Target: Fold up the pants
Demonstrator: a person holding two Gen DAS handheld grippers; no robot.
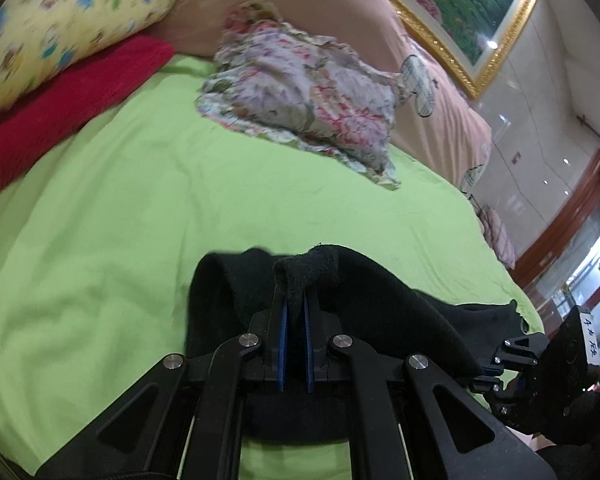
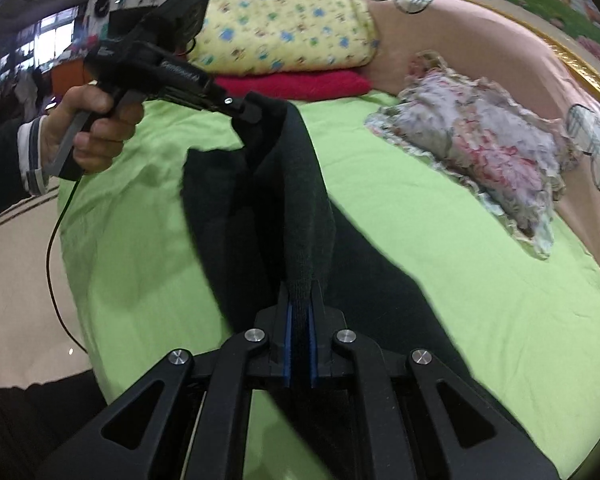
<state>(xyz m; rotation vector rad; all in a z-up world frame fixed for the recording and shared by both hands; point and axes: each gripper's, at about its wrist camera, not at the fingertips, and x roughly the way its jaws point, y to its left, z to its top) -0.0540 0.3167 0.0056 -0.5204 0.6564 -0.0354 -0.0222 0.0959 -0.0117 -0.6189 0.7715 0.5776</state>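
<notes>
Both claws, the left claw and the right claw, are clamped tight on edges of the black pants, which sag limp between them over the green bed (soft, light knit, best pinched at hem or waistband corners).

Left gripper pinches black pants over green sheet.

Black pants, green sheet

green bed, gold-framed painting, glossy floor
</notes>
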